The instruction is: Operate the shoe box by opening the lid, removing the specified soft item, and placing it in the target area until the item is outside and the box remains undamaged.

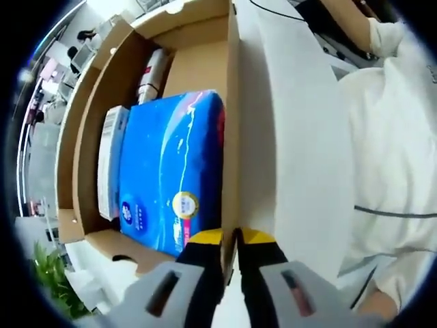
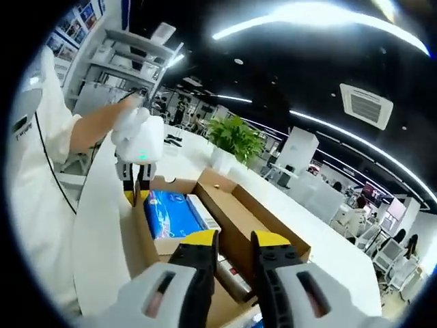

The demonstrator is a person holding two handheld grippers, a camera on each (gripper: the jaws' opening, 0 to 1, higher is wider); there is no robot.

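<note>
An open cardboard shoe box (image 1: 198,68) (image 2: 229,219) lies on a white table. Inside it lies a soft blue plastic-wrapped pack (image 1: 174,171) (image 2: 171,212), which fills most of the floor. My left gripper (image 1: 231,239) is shut on the top edge of the box's wall beside the pack. In the right gripper view the left gripper (image 2: 136,188) pinches the far end of the box. My right gripper (image 2: 235,239) hangs over the near end of the box, its jaws a narrow gap apart with nothing clearly held. The lid (image 1: 68,137) (image 2: 270,225) is folded outward.
A white carton (image 1: 111,160) lies beside the pack and a cylindrical can (image 1: 153,75) at the box's end. The white table (image 1: 300,171) (image 2: 102,239) runs along the box. A person in white (image 1: 389,171) (image 2: 34,171) stands close. A potted plant (image 2: 235,140) sits beyond.
</note>
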